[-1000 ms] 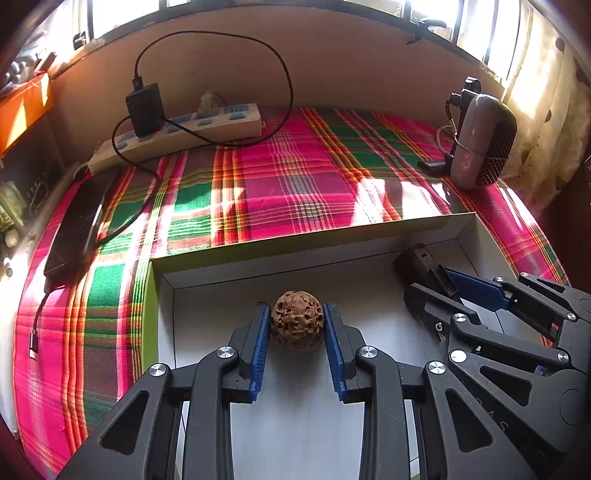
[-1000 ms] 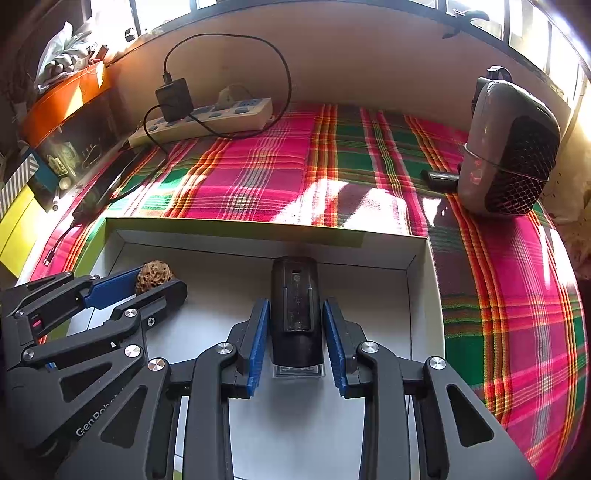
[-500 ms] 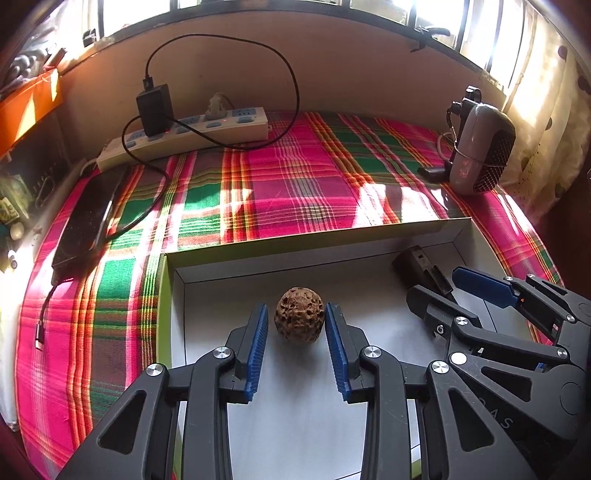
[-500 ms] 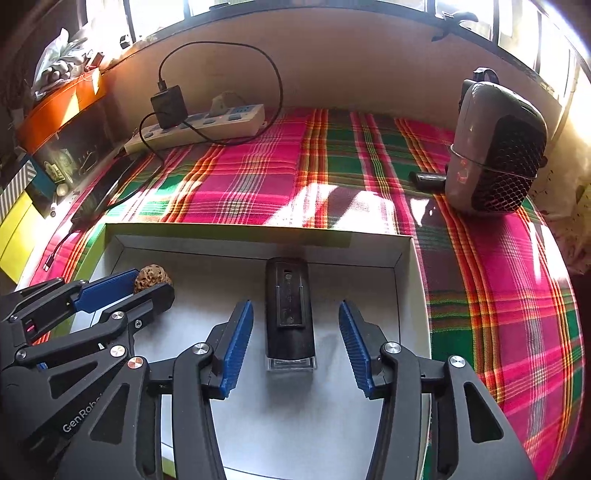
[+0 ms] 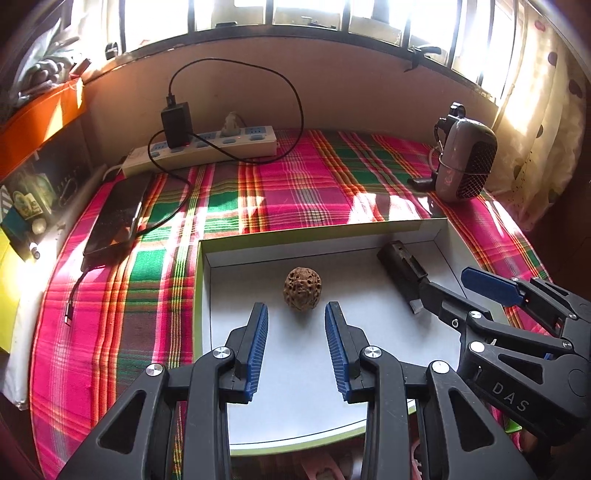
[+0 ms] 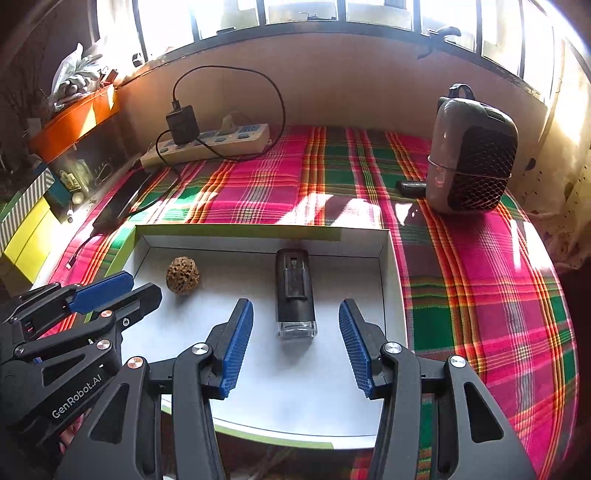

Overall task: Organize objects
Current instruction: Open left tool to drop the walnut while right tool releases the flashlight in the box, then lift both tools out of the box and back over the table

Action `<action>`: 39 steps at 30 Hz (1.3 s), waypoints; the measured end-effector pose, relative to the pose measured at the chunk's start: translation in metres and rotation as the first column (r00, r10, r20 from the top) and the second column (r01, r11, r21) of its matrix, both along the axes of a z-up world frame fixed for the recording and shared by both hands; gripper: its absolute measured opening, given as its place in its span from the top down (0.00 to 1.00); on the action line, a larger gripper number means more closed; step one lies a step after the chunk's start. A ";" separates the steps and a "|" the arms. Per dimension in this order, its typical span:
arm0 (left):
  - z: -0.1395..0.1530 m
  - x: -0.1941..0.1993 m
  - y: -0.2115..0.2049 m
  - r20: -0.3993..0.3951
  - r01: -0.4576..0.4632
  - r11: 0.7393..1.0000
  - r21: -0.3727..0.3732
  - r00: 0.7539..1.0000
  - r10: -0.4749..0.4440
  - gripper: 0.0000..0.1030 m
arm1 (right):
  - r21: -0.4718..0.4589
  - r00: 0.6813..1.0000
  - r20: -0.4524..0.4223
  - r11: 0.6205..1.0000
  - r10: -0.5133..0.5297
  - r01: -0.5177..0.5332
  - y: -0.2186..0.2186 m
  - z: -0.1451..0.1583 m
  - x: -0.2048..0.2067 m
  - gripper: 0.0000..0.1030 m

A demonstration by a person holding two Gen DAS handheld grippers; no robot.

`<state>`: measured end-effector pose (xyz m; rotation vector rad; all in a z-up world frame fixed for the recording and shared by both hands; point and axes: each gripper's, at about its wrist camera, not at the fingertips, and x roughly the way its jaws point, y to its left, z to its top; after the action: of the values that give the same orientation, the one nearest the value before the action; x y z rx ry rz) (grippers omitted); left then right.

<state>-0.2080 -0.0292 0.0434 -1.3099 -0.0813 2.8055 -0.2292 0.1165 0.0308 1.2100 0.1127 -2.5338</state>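
A bright plaid cloth [image 5: 295, 184] covers the bench under a sunlit window [image 6: 295, 11]. At the far edge lies a white power strip [image 5: 207, 147] with a black charger [image 5: 176, 123] plugged in; a dark phone [image 5: 118, 214] lies at the left, a grey mesh-fronted fan [image 6: 472, 162] at the far right. Near the viewer sits a shallow white box [image 5: 441, 230]. In it rest a walnut [image 5: 302, 288] and a black clip-on device [image 6: 294, 291], apart from each other. The left claw [image 5: 295, 312] is spread, just short of the walnut, empty. The right claw [image 6: 295, 310] is spread wide, flanking the device's clear end without touching. Only the right view shows yellow boxes [image 6: 26, 236] at the left.
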 end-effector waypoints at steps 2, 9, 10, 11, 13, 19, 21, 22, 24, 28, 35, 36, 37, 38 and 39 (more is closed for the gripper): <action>0.002 0.007 -0.002 -0.007 -0.005 1.000 0.000 1.000 0.005 0.71 | -0.004 1.000 -0.003 1.000 -0.001 0.001 0.002 0.002 0.006 0.52; 0.006 0.031 -0.007 -0.025 -0.010 1.000 0.010 1.000 0.010 0.71 | -0.008 1.000 -0.026 1.000 0.000 0.000 0.009 0.008 0.031 0.52; 0.006 0.034 -0.008 -0.025 -0.015 1.000 0.011 1.000 0.015 0.71 | -0.008 1.000 -0.031 1.000 0.001 -0.002 0.010 0.009 0.035 0.52; 0.006 0.038 -0.010 -0.029 -0.021 1.000 0.013 0.999 0.021 0.71 | -0.009 0.999 -0.035 1.000 0.004 -0.004 0.011 0.010 0.039 0.52; 0.006 0.045 -0.014 -0.033 -0.037 0.999 0.007 0.999 0.037 0.71 | -0.011 0.999 -0.044 1.000 0.008 -0.008 0.015 0.011 0.047 0.52; 0.005 0.071 -0.024 -0.057 -0.048 0.999 0.020 0.997 0.049 0.71 | -0.020 0.999 -0.052 1.000 0.003 -0.004 0.026 0.010 0.066 0.52; 0.003 0.078 -0.029 -0.054 -0.056 0.998 0.033 0.997 0.057 0.71 | -0.019 0.998 -0.057 1.000 0.003 -0.004 0.029 0.009 0.072 0.52; 0.002 0.082 -0.032 -0.053 -0.062 0.997 0.040 0.997 0.064 0.71 | -0.016 0.998 -0.058 1.000 0.002 -0.003 0.031 0.009 0.075 0.52; 0.000 0.089 -0.037 -0.057 -0.063 0.997 0.046 0.996 0.066 0.71 | -0.011 0.998 -0.059 1.000 0.002 -0.003 0.034 0.008 0.080 0.52; -0.001 0.100 -0.050 -0.067 -0.074 0.994 0.075 0.995 0.079 0.71 | -0.011 0.998 -0.063 1.000 -0.003 0.002 0.041 0.007 0.089 0.52; -0.011 0.114 -0.060 -0.054 -0.046 0.992 0.120 0.997 0.053 0.71 | -0.012 0.999 -0.045 1.000 -0.015 0.015 0.051 -0.001 0.100 0.52; -0.012 0.116 -0.060 -0.058 -0.037 0.991 0.126 0.997 0.044 0.70 | -0.016 0.999 -0.043 1.000 -0.017 0.016 0.052 -0.001 0.101 0.52; -0.012 0.118 -0.060 -0.061 -0.027 0.991 0.128 0.998 0.035 0.70 | -0.021 0.999 -0.042 1.000 -0.017 0.016 0.054 -0.001 0.102 0.52; -0.012 0.120 -0.059 -0.062 -0.018 0.992 0.129 0.998 0.026 0.70 | -0.023 0.999 -0.041 1.000 -0.016 0.015 0.055 -0.002 0.104 0.52; -0.012 0.122 -0.058 -0.064 -0.010 0.991 0.133 0.998 0.019 0.70 | -0.021 0.999 -0.041 1.000 -0.016 0.015 0.056 -0.002 0.106 0.52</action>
<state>-0.0862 -0.0875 0.0310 -1.1926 -0.2706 2.7971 -0.1231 0.1726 0.0286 1.1555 0.0863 -2.5676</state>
